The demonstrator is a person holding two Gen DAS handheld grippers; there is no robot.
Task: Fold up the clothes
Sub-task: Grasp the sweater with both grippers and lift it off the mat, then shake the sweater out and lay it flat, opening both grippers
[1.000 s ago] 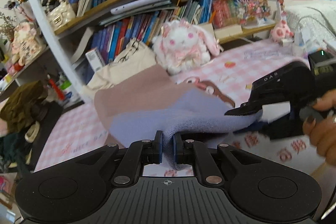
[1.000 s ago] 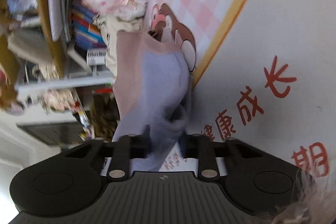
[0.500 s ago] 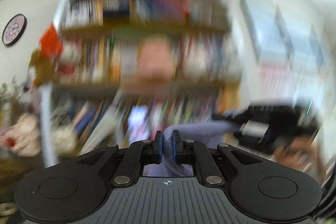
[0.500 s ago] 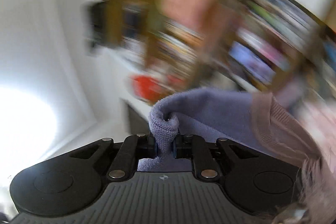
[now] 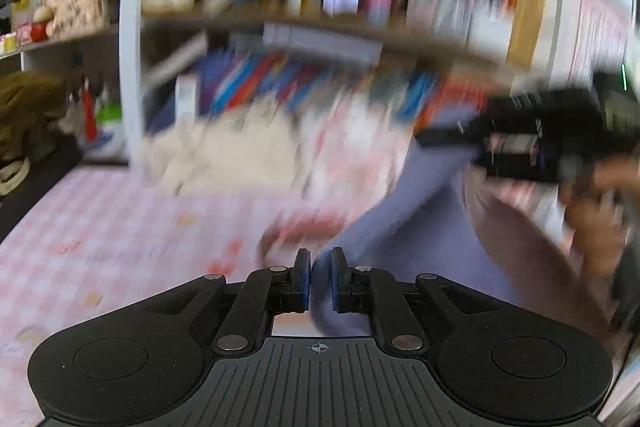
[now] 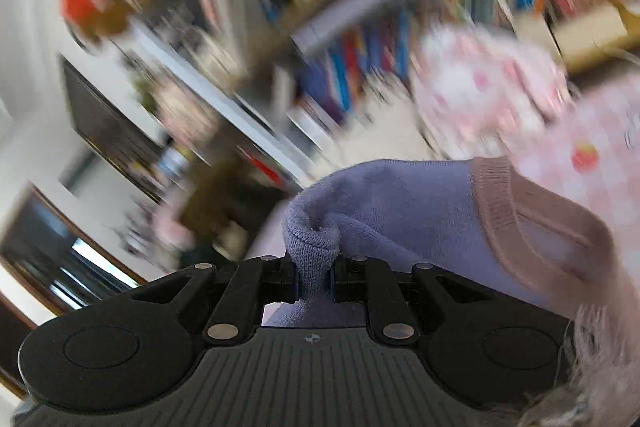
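A lavender knit garment [image 5: 420, 227] with a dusty-pink band [image 6: 520, 211] hangs stretched in the air between both grippers. My left gripper [image 5: 319, 277] has a lavender fold between its blue pads, which still touch the cloth as the jaws are opening slightly. My right gripper [image 6: 315, 275] is shut on a bunched lavender corner. In the left wrist view the right gripper [image 5: 436, 139] appears at the upper right, held by a hand [image 5: 592, 211]. Both views are blurred by motion.
A pink checked cover [image 5: 100, 227] lies below. Behind it stands a bookshelf [image 5: 320, 27] packed with books. A cream bag [image 5: 224, 151] and a pink-and-white plush rabbit [image 6: 480, 87] rest at its foot. Clutter fills the left side [image 5: 32, 115].
The garment has come up off the pink cover and now hangs between the grippers. The right wrist view has rolled nearly upright. Both views swung up to the shelves and partly back down.
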